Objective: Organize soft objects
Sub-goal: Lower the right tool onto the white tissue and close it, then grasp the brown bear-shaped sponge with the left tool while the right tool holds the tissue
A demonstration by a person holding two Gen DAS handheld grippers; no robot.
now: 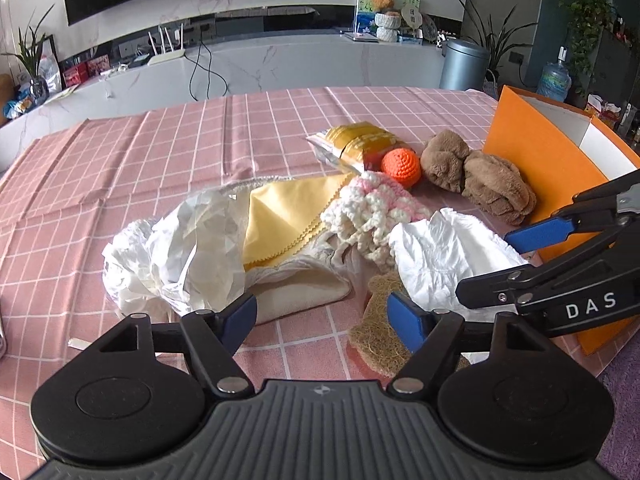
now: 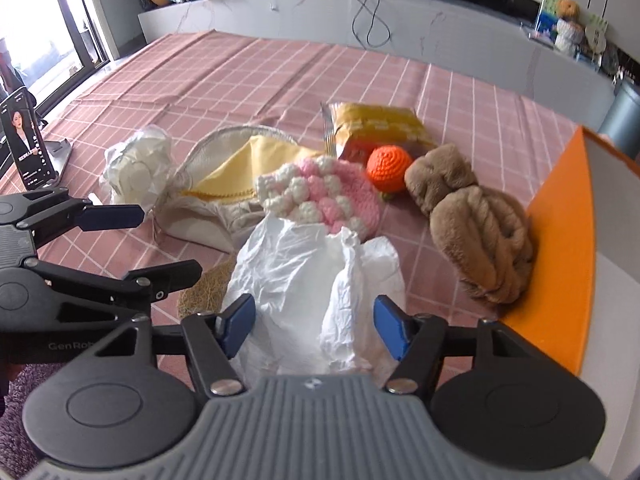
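Note:
A heap of soft things lies on the pink checked tablecloth [image 1: 160, 152]. A white plastic bag [image 2: 312, 280] sits between the open fingers of my right gripper [image 2: 316, 328], untouched by the pads. Behind it are a pink-and-white crochet piece [image 2: 332, 192], a yellow cloth [image 1: 288, 216], an orange crochet ball [image 2: 390, 170] and a brown plush toy [image 2: 480, 224]. My left gripper [image 1: 322, 320] is open and empty, just in front of a cream pouch [image 1: 304, 292] and a straw mat [image 1: 380, 344]. Crumpled white paper [image 1: 160, 256] lies at the left.
An orange box [image 1: 540, 176] with a white inside stands at the right, against the plush toy. A yellow snack packet [image 2: 380, 124] lies behind the ball. A phone on a stand [image 2: 28, 144] is at the table's far left. A marble counter runs behind the table.

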